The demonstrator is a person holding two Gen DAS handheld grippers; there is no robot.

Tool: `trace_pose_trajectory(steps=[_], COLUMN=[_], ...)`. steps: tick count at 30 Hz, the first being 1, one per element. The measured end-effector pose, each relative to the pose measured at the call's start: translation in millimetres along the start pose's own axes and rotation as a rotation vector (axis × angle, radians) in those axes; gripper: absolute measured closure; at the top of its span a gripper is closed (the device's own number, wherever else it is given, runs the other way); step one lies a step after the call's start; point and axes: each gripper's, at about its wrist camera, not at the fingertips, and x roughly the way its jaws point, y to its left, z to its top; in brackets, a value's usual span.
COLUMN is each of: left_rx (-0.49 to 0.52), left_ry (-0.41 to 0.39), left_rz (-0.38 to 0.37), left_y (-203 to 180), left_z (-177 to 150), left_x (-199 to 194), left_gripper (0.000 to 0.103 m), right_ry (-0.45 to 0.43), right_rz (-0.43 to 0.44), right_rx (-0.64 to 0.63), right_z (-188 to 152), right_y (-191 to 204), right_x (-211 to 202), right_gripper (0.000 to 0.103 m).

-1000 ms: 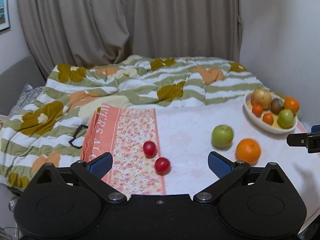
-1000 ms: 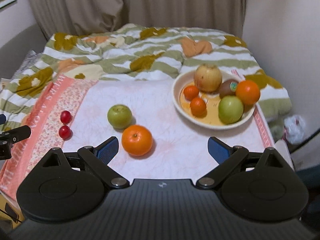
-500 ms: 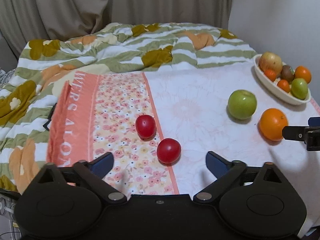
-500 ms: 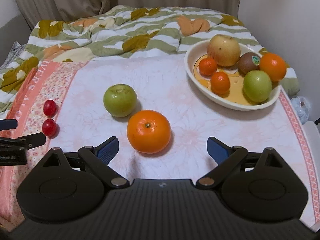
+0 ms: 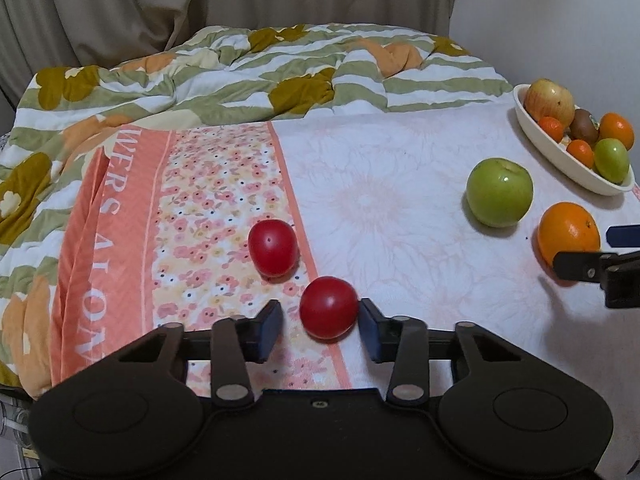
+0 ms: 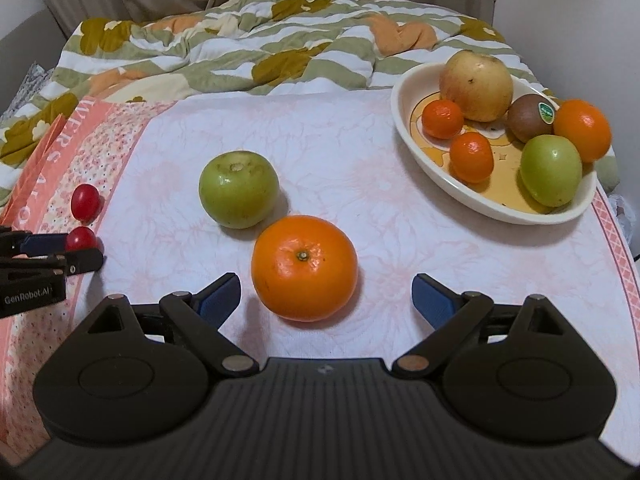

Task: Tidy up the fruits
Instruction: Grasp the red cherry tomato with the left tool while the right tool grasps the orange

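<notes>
Two red cherry tomatoes lie on the flowered cloth. The nearer tomato (image 5: 328,306) sits between the fingers of my left gripper (image 5: 320,320), whose jaws are closing; a gap still shows at the left pad (image 5: 270,320). The farther tomato (image 5: 273,247) lies just beyond. My right gripper (image 6: 326,298) stands open, with a loose orange (image 6: 304,268) between its fingers, untouched. A green apple (image 6: 239,189) sits behind the orange. The cream bowl (image 6: 398,112) at the right holds several fruits.
A rumpled striped and flowered quilt (image 5: 248,72) covers the far side of the bed. Curtains and a white wall stand behind. The cloth's right edge (image 6: 616,240) drops off beside the bowl. My left gripper (image 6: 60,250) shows at the right wrist view's left edge.
Both grippers have come down and closer to the fruit. The left jaws have narrowed from wide open to either side of the nearer tomato. The right jaws stay wide.
</notes>
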Motion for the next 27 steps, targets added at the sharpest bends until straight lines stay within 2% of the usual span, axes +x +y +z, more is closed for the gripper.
trace_pose_trajectory(steps=[1,8,18,19,27], left_rx=[-0.001,0.014,-0.017,-0.022,-0.039], left_ry=[-0.002,-0.004,-0.002,-0.002,-0.019], left_rz=[-0.005,0.007,0.001,0.0,-0.002], left_y=[0,-3,-6,-6,-8], left_z=[0,1,-9,-9,-15], left_x=[0,0,-7,-8,-22], left_gripper=[0.069,0.069,0.07,0.07,0.07], right_ry=[0.003,0.01,0.013,0.012,0.0], right_rz=[0.002,0.005,0.02,0.023,0.04], right_rx=[-0.004,-0.023,-0.084,-0.088,-0.11], right_z=[0,3,5,4,3], right_y=[0,2,10,10,17], right_x=[1,6,18,17,11], right_gripper=[0.0,0.001,0.023,0.029,0.029])
